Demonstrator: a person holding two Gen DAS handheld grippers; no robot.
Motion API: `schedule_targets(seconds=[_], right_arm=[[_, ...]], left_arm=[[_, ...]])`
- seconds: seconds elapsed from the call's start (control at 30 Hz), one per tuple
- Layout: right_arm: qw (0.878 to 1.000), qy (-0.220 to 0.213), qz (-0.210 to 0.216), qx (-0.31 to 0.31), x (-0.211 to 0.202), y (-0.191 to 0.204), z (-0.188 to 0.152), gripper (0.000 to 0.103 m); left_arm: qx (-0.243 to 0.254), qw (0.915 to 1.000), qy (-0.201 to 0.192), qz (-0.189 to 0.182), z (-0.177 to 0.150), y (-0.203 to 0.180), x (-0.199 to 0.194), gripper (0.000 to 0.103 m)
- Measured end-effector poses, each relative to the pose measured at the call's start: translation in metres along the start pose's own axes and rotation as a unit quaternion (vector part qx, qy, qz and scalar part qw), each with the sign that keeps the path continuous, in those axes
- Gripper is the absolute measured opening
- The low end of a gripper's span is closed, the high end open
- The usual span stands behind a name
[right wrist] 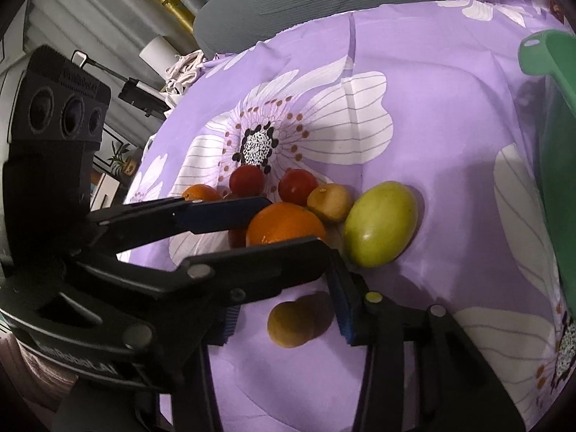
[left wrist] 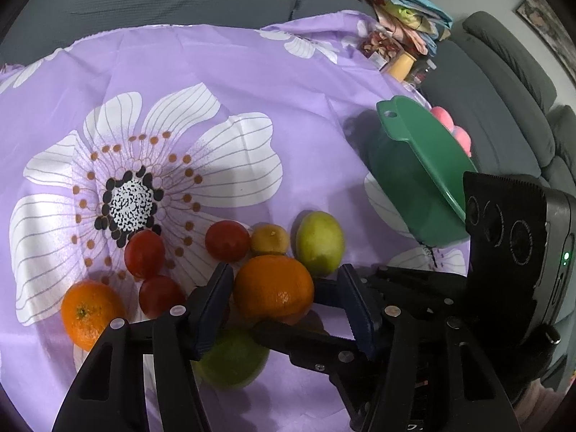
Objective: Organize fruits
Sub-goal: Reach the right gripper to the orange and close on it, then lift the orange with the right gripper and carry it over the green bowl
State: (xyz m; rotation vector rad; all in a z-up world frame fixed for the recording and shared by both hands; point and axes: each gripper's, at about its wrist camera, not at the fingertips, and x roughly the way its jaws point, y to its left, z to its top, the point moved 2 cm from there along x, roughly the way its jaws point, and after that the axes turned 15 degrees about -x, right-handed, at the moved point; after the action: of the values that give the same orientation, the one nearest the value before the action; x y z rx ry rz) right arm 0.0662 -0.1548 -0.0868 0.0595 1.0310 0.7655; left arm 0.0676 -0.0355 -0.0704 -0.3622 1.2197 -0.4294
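Left claw [left wrist: 288,295] brackets the orange [left wrist: 273,289], pads not clearly pressing; squeeze gently, lift straight. Right claw [right wrist: 284,318] apart round a small yellow fruit [right wrist: 293,324]; bowl [left wrist: 414,165] next.

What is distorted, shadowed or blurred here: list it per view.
Left wrist view: fisheye curves the purple cloth, corners go black, green bowl shades cloth on its left. Right wrist view: bowl blurs at the right edge; small yellow fruit throws a shadow.

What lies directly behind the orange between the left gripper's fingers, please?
A red tomato, a small yellow fruit and a green oval fruit sit behind the orange, which covers their lower edges and any contact between them.
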Motion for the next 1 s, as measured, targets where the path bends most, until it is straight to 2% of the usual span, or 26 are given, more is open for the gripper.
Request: schedule_targets(seconds=[0.1, 0.43, 1.0], right_arm=[[1.0, -0.005, -0.003, -0.002, 0.0, 0.0, 0.001, 0.043], [1.0, -0.014, -0.002, -0.004, -0.007, 0.0, -0.003, 0.042], [0.999, -0.046, -0.006, -0.009, -0.035, 0.012, -0.017, 0.042]], left_arm=[[0.001, 1.0, -0.001, 0.008, 0.001, 0.001, 0.002, 0.047], [0.005, 1.0, 0.002, -0.001, -0.005, -0.001, -0.004, 0.046], [0.012, 0.9997, -0.017, -0.01, -0.022, -0.019, -0.028, 0.046]])
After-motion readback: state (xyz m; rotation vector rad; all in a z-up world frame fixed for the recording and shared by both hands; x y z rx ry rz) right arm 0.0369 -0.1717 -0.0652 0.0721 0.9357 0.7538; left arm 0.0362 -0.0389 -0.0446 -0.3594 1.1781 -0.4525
